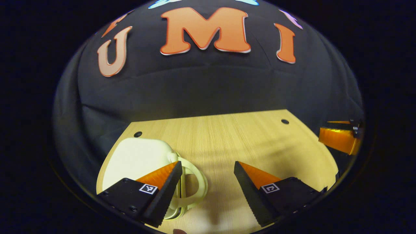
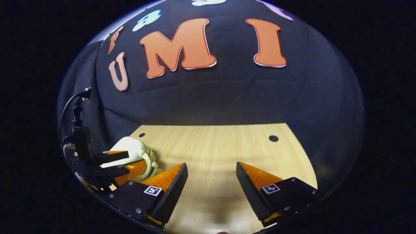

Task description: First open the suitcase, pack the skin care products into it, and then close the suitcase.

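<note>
Though the lot is small, it is entered here by size, every place reckoned from the suitcase.

1. Surface (image 1: 227, 136): pale wood grain. It runs bare from the handle side of the suitcase to the far edge.
2. Suitcase (image 1: 136, 159): cream hard shell, lying flat at the near corner of the surface. Its two halves appear closed upon each other, with the seam showing just under the handle. Whether the skin care products lie inside cannot be told.
3. Right claw (image 2: 212, 164): fingers spread wide, gripping nothing. It hangs over bare wood well off the suitcase's handle side.
4. Left claw (image 1: 208, 164): fingers spread wide, gripping nothing. It hovers just beside the suitcase, one finger over the lid's handle-side edge and the other over bare wood beyond the handle.
5. Handle (image 1: 198, 182): a cream loop on the suitcase's side, lying between the left claw's fingers but touched by neither.
6. Holes: two small dark ones in the surface, one just behind the suitcase (image 1: 137, 134) and one far off its handle side (image 1: 285, 121).

Step in hand, as a judgement: a shut case with both claws free fits two stages. Either the case awaits opening, or it is packed and closed again. The pictures do not settle which, so no next move is entered. Any further contact would fall to the left claw, the nearer one, and it must mind the rounded, smooth shell, which offers little purchase.
</note>
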Available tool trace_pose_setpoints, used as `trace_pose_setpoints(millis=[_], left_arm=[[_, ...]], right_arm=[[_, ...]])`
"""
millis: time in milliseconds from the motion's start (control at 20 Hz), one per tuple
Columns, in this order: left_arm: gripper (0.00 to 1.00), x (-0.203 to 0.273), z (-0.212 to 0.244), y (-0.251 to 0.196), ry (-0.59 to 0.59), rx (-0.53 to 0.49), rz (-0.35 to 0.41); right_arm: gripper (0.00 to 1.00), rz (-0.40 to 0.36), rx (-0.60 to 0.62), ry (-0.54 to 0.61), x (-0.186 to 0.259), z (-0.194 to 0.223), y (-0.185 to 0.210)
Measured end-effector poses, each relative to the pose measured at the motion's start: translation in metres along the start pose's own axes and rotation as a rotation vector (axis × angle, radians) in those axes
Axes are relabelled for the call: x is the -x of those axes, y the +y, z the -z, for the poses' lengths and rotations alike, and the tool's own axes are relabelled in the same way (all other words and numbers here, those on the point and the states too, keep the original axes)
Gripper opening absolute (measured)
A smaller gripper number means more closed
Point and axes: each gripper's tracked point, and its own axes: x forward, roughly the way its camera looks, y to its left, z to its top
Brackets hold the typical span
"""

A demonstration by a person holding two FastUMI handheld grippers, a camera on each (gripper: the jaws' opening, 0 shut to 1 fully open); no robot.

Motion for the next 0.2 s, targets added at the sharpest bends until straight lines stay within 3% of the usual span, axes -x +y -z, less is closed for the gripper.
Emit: trace_pose_setpoints(millis=[200], left_arm=[[0.99,0.030,-0.051,0.023,-0.146,0.052,0.003]], right_arm=[[0.96,0.039,-0.018,-0.107,0.018,-0.026,0.008]])
